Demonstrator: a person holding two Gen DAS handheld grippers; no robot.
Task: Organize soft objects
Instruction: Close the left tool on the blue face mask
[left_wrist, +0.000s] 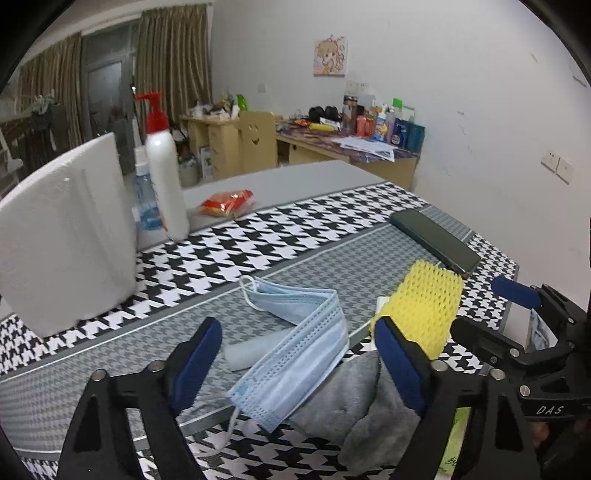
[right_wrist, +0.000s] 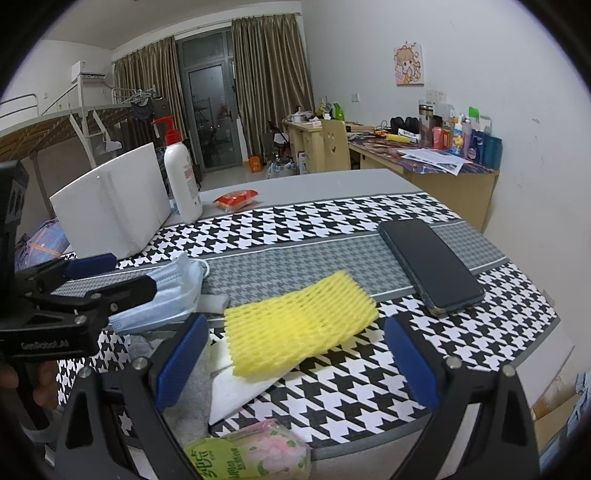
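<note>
A light blue face mask (left_wrist: 295, 354) lies folded on the houndstooth cloth (left_wrist: 258, 251), partly over a grey towel (left_wrist: 351, 406). My left gripper (left_wrist: 299, 362) is open and straddles both; its pads do not press the mask. In the right wrist view the yellow foam net (right_wrist: 299, 328) rests on a white sheet (right_wrist: 236, 391). My right gripper (right_wrist: 295, 358) is open, one finger on each side of the net without touching it. The left gripper (right_wrist: 122, 277) shows over the mask (right_wrist: 166, 291). The net (left_wrist: 424, 306) and right gripper (left_wrist: 487, 310) show at right.
A dark phone (right_wrist: 428, 262) lies at the right of the cloth. A white foam box (left_wrist: 66, 243), a pump bottle (left_wrist: 166, 173), a small spray bottle (left_wrist: 146, 199) and a red snack pack (left_wrist: 227, 203) stand at the back left. A green tissue pack (right_wrist: 247, 454) sits at the near edge.
</note>
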